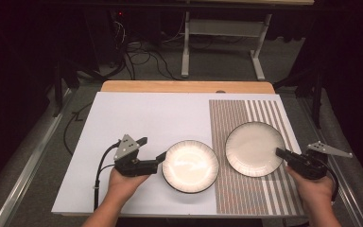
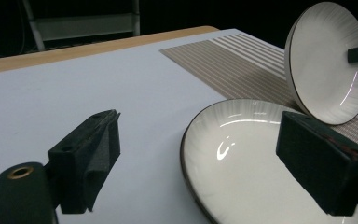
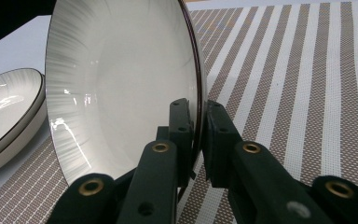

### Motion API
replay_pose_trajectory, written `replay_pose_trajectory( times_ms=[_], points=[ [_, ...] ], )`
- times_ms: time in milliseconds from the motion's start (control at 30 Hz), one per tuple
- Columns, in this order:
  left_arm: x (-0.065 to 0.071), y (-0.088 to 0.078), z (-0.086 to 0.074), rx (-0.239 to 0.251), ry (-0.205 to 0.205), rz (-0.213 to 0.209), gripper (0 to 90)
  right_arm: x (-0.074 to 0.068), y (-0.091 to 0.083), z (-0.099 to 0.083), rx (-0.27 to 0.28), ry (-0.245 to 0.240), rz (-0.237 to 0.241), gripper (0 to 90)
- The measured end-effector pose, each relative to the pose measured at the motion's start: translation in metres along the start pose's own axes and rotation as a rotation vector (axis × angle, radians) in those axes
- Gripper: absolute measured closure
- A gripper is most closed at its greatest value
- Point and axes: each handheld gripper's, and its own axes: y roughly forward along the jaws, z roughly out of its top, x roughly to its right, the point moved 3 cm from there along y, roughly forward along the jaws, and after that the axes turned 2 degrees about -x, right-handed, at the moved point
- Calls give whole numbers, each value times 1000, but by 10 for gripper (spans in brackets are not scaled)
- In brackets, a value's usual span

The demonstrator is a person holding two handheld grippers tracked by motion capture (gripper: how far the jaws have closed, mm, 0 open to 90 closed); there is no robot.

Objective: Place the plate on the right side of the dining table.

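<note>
Striped mat – plate rim in right tool

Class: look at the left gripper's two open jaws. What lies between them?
In the left gripper view, between the left gripper's jaws lie bare white table and the flat plate's near rim.

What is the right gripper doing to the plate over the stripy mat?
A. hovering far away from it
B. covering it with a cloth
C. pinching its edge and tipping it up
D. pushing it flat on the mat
C: the right gripper has its jaws closed on the rim of the plate, which stands tilted up over the mat in both gripper views.
</note>
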Motion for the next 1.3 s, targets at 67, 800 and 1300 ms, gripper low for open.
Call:
replay_pose_trajectory(
  times_ms=[67,800,1300],
  points=[
    [-5,-10,-2,14,-8,17,63,0,2,1,-5,4,-8,852],
    [-27,-40,-11,57,-7,69,0,10,21,4,-88,69,-66,815],
    [-26,-41,-10,60,-11,71,0,16,28,2,-112,129,-83,798]
  ],
)
